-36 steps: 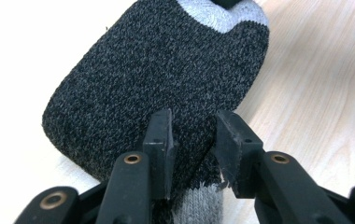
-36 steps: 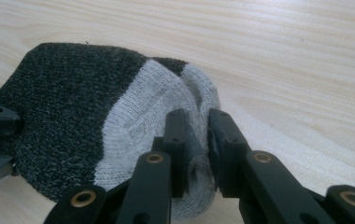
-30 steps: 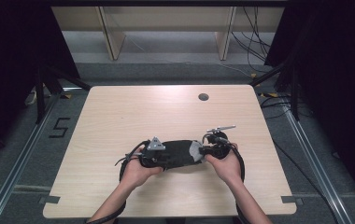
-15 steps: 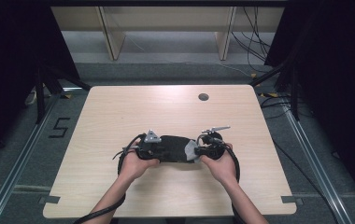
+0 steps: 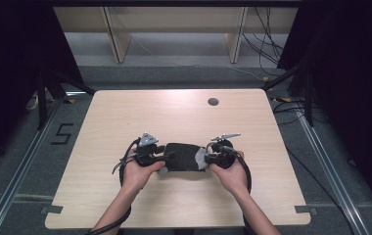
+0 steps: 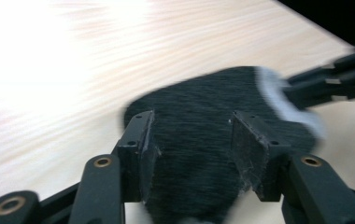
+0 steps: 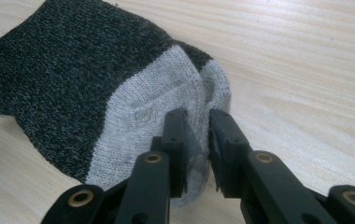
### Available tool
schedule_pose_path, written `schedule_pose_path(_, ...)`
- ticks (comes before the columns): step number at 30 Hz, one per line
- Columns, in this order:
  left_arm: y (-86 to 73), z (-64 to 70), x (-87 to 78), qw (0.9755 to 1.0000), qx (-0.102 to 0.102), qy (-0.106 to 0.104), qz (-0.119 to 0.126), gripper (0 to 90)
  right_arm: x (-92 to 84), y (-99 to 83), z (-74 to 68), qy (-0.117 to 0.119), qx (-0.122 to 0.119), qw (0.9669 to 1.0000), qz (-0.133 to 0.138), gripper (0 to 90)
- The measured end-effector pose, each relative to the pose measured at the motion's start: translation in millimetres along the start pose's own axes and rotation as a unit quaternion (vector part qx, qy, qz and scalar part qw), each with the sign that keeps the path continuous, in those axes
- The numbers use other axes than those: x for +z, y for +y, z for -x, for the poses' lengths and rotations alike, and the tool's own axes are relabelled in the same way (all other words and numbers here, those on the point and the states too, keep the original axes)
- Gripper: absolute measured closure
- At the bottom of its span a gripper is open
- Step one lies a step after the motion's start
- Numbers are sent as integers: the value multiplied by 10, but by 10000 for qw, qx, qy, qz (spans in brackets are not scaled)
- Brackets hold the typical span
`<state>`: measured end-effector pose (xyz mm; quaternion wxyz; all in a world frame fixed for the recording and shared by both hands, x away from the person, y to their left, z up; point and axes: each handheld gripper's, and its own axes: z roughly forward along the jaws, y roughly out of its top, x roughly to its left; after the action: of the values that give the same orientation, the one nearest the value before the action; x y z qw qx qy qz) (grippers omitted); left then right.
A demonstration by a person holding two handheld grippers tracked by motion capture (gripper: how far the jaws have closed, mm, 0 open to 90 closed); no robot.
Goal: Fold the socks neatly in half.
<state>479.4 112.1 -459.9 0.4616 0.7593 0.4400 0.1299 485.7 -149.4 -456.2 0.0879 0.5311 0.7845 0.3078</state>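
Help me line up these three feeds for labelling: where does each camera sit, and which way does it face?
High view: fixed above the person's side, looking forward and down on the table; both forearms and hands enter from the bottom.
Left gripper view: rides the left gripper, looking along its jaws, just opened, straddling the sock.
Right gripper view: rides the right gripper, its jaws pinching the sock's grey end.
Shared: all show the sock on the tabletop.

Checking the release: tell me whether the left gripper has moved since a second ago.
Yes. The left gripper has shifted slightly left, away from the hole; its jaws have just been opening, with the sock between them.
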Motion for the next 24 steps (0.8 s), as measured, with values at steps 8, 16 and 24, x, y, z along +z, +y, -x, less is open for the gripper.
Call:
schedule_pose_path(8,-130,-26,160,9975,344,258,-561,529,7,-4,21,45,5,10000,29,772)
schedule_pose_path(16,-83,-42,52,9983,399,335,-245,398,-123,-3,72,197,-36,9985,509,512)
schedule_pose_path(24,-64,-113,-272,9957,781,494,35,255,-421,-48,267,176,9,9945,1031,391)
